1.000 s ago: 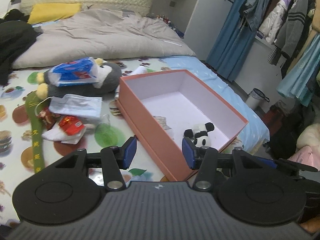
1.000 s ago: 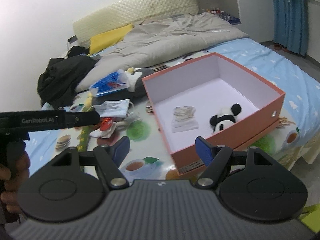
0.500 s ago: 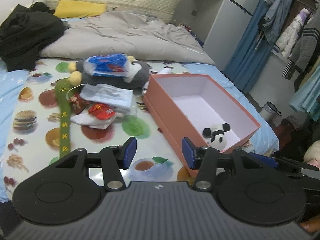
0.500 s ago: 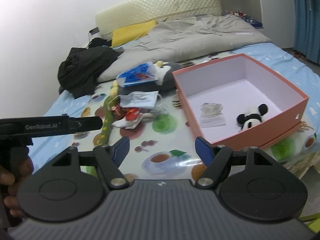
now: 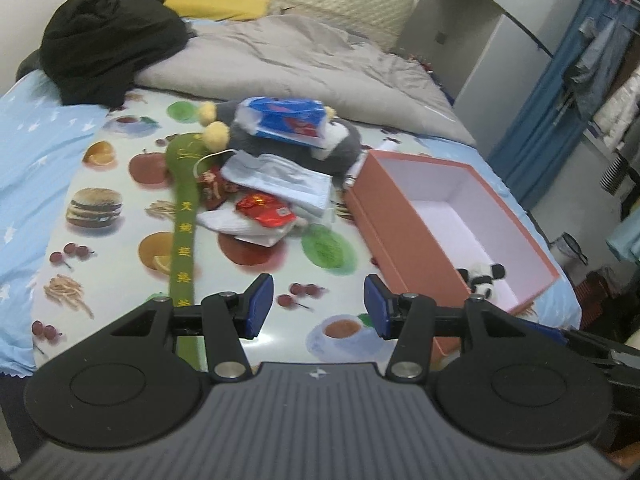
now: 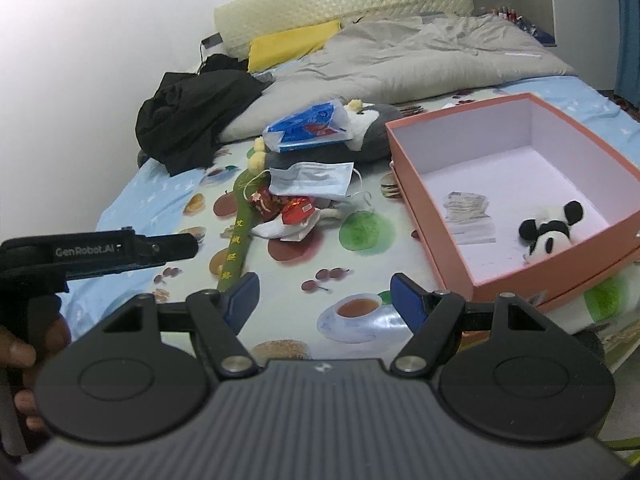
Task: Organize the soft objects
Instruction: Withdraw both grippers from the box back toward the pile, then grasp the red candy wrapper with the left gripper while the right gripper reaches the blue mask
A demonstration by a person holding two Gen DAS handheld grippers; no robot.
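An open orange box (image 5: 404,216) (image 6: 436,216) lies on the bed's fruit-print sheet with a small panda plush (image 6: 550,232) (image 5: 482,274) and a folded paper (image 6: 468,208) inside. Left of it lies a pile: a grey penguin plush (image 5: 288,142) (image 6: 372,128) under a blue tissue pack (image 5: 286,120) (image 6: 308,124), a face mask (image 5: 280,178) (image 6: 312,178), red wrappers (image 5: 264,208) (image 6: 296,206) and a long green strip (image 5: 184,220) (image 6: 236,240). My left gripper (image 5: 319,308) is open and empty above the sheet. My right gripper (image 6: 324,300) is open and empty too.
A grey duvet (image 5: 288,60), a black garment (image 5: 108,36) and a yellow pillow (image 5: 216,0) cover the head of the bed. Hanging clothes and a blue curtain (image 5: 560,92) stand to the right. A hand holds the other gripper's handle (image 6: 100,252) at the right wrist view's left edge.
Both grippers have swung left over the bed. The orange box has slid toward the right of each view and the pile has come toward the middle. The jaws have kept their width.
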